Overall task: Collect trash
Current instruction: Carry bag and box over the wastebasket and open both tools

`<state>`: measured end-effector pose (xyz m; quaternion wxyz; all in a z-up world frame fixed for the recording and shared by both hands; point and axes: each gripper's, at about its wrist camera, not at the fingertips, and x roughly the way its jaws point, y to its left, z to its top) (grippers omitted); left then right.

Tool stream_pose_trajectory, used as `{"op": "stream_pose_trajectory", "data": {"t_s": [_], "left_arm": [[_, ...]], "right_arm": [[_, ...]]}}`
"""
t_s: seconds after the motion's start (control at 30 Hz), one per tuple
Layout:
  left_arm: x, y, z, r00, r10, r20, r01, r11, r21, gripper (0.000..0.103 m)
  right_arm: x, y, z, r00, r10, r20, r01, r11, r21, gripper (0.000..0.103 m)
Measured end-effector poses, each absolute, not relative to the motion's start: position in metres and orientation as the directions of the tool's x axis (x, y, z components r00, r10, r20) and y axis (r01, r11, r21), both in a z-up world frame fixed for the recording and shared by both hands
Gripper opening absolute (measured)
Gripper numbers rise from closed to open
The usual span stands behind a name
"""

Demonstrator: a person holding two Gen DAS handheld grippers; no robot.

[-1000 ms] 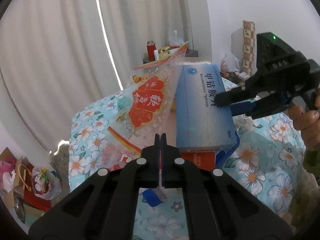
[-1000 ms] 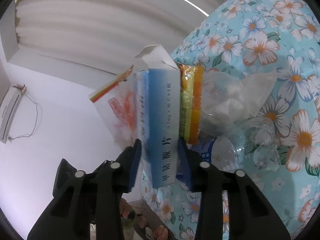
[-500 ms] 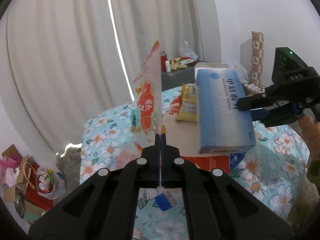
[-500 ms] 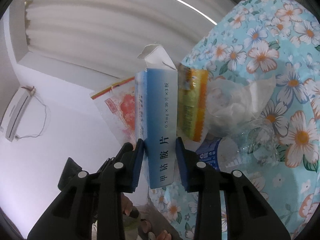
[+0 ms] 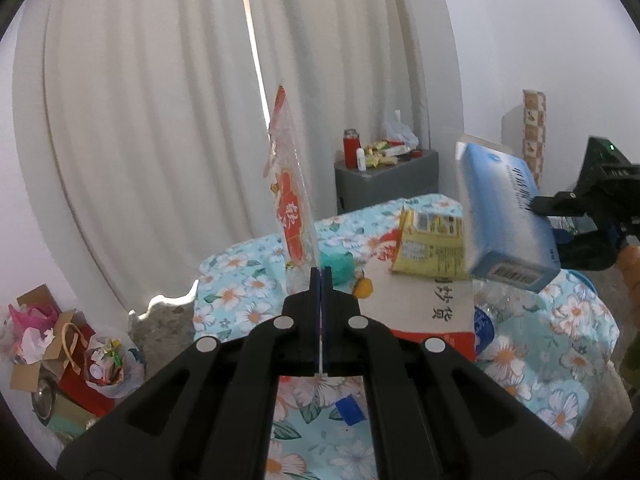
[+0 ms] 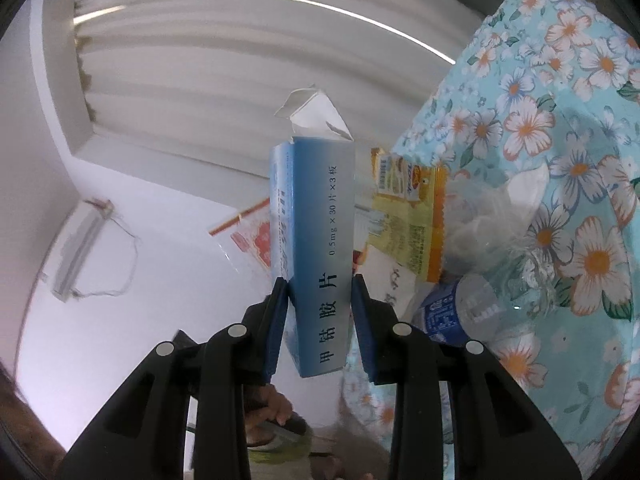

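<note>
While clamped, blue box [image 6: 316, 240] between right tool [image 6: 320, 292] pads

Blue carton [image 6: 316, 248], narrow side facing right wrist camera: large black characters "甲钴胺片"; smaller line above them reads "0.5 mg × 30 片 × 3 板". Same carton in left wrist view: barcode on end flap, digits not legible; characters on broad face blurred. Pale paper sheet [image 5: 424, 304] on the floral cloth: black characters "炒货". Clear plastic bag [image 5: 290, 208]: red panel with white characters, not legible. Yellow packet [image 5: 430, 246]: printed panels and fine print, too small to read. Bottle label [image 6: 440, 314]: blue, white print, illegible.
</note>
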<state>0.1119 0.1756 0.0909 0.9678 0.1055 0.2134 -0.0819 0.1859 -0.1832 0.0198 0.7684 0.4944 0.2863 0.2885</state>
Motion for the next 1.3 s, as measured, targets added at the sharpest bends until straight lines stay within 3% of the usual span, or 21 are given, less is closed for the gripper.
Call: {"op": "stream_pose_trajectory", "data": {"t_s": [0.4,0.7,1.1,1.3], "left_arm": [[0.083,0.145,0.138,0.928,-0.213,-0.307,0.265,0.954,0.139,0.0],[0.08,0.065,0.152,0.872,-0.386,-0.302,0.444,0.882,0.156,0.0],[0.096,-0.091,0.141,0.672,-0.626,-0.396,0.71,0.696,0.104,0.0],[0.115,-0.196,0.119,0.52,-0.705,-0.482,0.821,0.569,0.054,0.0]], "right_arm": [[0.126,-0.224,0.029,0.766,0.64,-0.062,-0.189,0.316,0.93,0.032],[0.065,-0.27,0.023,0.853,0.523,0.011,-0.188,0.287,0.939,0.032],[-0.028,-0.359,-0.006,0.958,0.285,0.038,-0.121,0.279,0.953,0.032],[-0.076,-0.416,-0.034,0.995,0.101,-0.018,-0.011,0.277,0.961,0.032]]}}
